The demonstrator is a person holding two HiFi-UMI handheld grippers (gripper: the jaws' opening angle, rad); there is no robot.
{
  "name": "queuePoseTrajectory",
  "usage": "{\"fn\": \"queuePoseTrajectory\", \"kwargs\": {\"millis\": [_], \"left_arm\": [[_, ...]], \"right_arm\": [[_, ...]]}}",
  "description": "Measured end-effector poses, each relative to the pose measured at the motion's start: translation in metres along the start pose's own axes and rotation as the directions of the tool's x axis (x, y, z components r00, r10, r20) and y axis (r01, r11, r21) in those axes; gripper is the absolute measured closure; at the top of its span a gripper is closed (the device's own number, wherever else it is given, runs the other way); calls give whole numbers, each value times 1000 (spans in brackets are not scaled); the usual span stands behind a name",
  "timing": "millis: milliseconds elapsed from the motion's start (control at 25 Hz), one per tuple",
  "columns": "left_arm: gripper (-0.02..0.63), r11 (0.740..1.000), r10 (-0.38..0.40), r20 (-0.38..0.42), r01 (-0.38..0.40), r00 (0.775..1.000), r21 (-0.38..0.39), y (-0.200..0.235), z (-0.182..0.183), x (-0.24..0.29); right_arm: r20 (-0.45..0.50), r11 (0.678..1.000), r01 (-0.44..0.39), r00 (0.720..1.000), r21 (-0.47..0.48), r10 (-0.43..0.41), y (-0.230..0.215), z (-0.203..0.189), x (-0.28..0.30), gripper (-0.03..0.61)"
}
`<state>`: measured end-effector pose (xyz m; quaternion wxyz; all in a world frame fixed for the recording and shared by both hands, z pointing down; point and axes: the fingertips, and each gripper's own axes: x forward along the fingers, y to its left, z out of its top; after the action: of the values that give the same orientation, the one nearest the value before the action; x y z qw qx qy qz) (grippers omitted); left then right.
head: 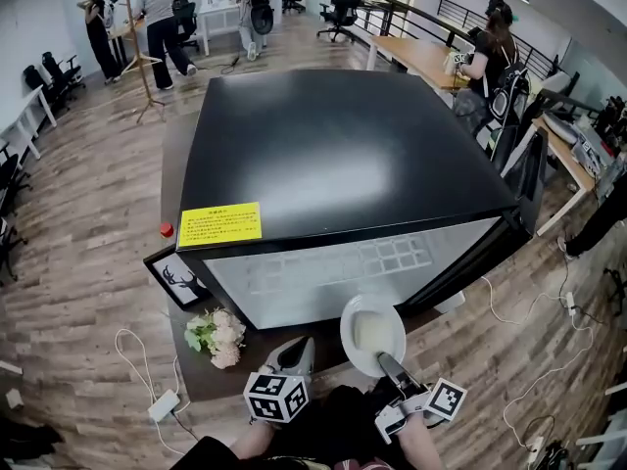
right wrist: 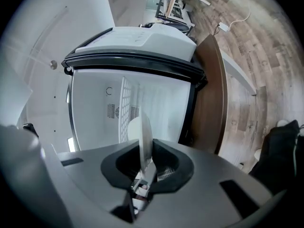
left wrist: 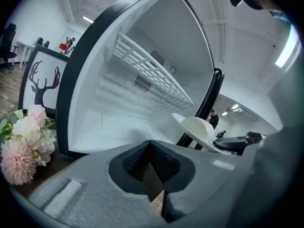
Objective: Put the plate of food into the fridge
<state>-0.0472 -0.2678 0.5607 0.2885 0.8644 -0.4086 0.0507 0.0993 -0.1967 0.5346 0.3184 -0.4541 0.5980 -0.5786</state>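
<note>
A black-topped fridge stands with its door swung open to the right, showing a white inside with a wire shelf. In front of the opening my right gripper is shut on the near rim of a white plate with pale food on it. In the right gripper view the plate runs edge-on between the jaws of the right gripper, toward the fridge's inside. My left gripper hangs left of the plate, shut and empty. The left gripper view shows the left gripper and the plate at right.
Pink and white flowers and a framed deer picture stand on the brown table left of the fridge opening. A yellow label marks the fridge top. Cables and a power strip lie on the wood floor. People and desks stand far behind.
</note>
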Motion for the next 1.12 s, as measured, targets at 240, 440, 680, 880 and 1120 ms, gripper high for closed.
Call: {"fn": "queuePoseTrajectory", "kwargs": {"millis": [240,440,680,880,1120], "left_arm": [[606,999,4,-21,-5,1000,-35,9,-2,5],[606,1000,-4,-30,4,1000,-6,5,2,11],[606,1000,-25,-25,25,999,-2,-4,9,24],[606,1000,-20,-36,20,999,1,-4,8,28],[606,1000,0,-24,-1,1000,-4,-2,12,29]], "right_arm": [[-4,999,48,999,-4,-48,22,3,-11,531],[-37,1000,31,999,4,-31,49,0,-12,531],[-58,1000,-6,998,15,7,78,8,-6,532],[-53,999,-22,998,33,24,97,14,2,532],[-24,995,1,1000,97,1,104,26,13,532]]}}
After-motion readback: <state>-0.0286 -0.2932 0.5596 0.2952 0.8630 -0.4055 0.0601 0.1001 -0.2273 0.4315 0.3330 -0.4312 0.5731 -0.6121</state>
